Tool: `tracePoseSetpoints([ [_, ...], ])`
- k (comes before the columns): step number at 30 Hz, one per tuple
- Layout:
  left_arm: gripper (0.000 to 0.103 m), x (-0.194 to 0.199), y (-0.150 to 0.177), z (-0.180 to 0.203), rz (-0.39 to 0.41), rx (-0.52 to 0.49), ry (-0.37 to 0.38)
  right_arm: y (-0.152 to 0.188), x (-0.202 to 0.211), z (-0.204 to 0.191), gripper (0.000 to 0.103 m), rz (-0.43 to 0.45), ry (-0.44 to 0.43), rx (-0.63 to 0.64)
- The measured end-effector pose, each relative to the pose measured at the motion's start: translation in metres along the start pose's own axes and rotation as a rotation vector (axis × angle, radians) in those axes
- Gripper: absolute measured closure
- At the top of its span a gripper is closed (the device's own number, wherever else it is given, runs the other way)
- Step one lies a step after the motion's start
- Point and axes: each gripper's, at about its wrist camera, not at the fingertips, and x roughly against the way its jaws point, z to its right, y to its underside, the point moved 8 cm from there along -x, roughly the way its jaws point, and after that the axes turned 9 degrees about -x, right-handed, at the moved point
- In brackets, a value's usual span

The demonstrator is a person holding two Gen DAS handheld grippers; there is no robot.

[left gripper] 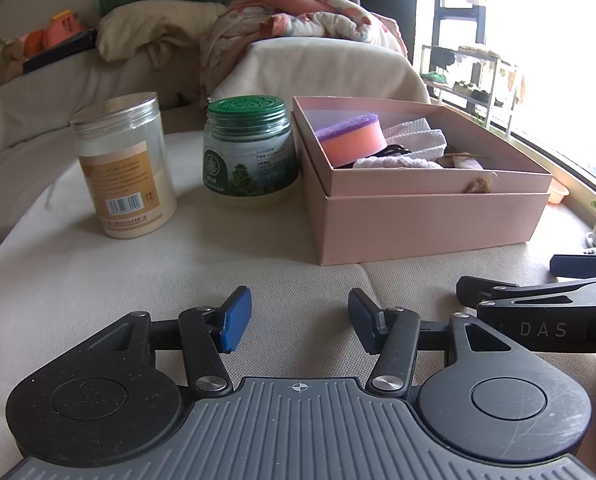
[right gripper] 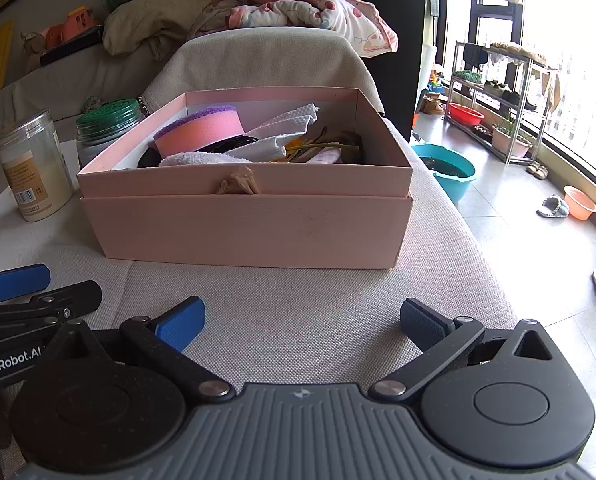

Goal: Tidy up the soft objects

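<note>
Both claws, left gripper [left gripper: 299, 320] and right gripper [right gripper: 302, 322], gape empty over bare cushion [right gripper: 298, 304]; pink box [right gripper: 242, 220] blocks ahead, jars [left gripper: 126, 168] left.

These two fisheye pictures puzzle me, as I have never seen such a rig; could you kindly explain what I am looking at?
Each picture comes from a camera mounted on a hand-held two-finger gripper, looking forward along its blue-padded fingers. The left gripper and the right gripper are both open and hold nothing. On the cloth-covered surface ahead stands a pink box holding a pink and purple sponge, white cloths and other small items. Left of it stand a green-lidded jar and a clear jar.
</note>
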Motion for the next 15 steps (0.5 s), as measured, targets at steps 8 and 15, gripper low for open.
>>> tracePoseSetpoints([
  [8, 0.044, 0.0000, 0.0000, -0.0005, 0.000, 0.001, 0.000, 0.0000, 0.0000, -0.0001, 0.000, 0.000, 0.000, 0.000],
  [15, 0.044, -0.0001, 0.0000, -0.0006, 0.000, -0.001, -0.004, 0.0002, -0.0002, 0.0001, 0.000, 0.001, 0.000, 0.001],
])
